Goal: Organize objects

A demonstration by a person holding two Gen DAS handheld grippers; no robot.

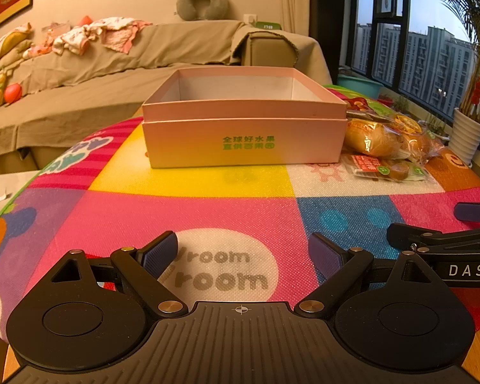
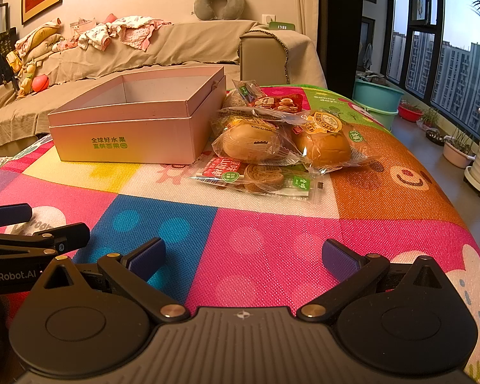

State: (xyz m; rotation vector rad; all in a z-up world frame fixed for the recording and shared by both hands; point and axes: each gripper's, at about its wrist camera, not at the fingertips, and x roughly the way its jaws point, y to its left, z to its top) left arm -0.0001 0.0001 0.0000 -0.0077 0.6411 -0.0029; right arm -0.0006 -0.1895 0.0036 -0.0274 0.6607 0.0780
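Note:
An open, empty pink box [image 1: 243,142] with green print stands on the colourful mat [image 1: 188,211]; it also shows in the right wrist view [image 2: 128,142]. Right of the box lies a pile of wrapped snacks: two bread buns [image 2: 256,144] [image 2: 321,147], a flat haw-roll packet [image 2: 256,177] and a red nut packet [image 2: 280,102]. The pile shows in the left wrist view [image 1: 387,147]. My left gripper [image 1: 243,254] is open and empty, well short of the box. My right gripper [image 2: 244,257] is open and empty, short of the snacks.
A sofa [image 1: 112,60] with clothes and a neck pillow [image 2: 219,3] stands behind the table. Windows, teal basins [image 2: 376,102] and potted plants [image 1: 468,134] are at the right. The mat's right edge [image 2: 457,211] drops to the floor.

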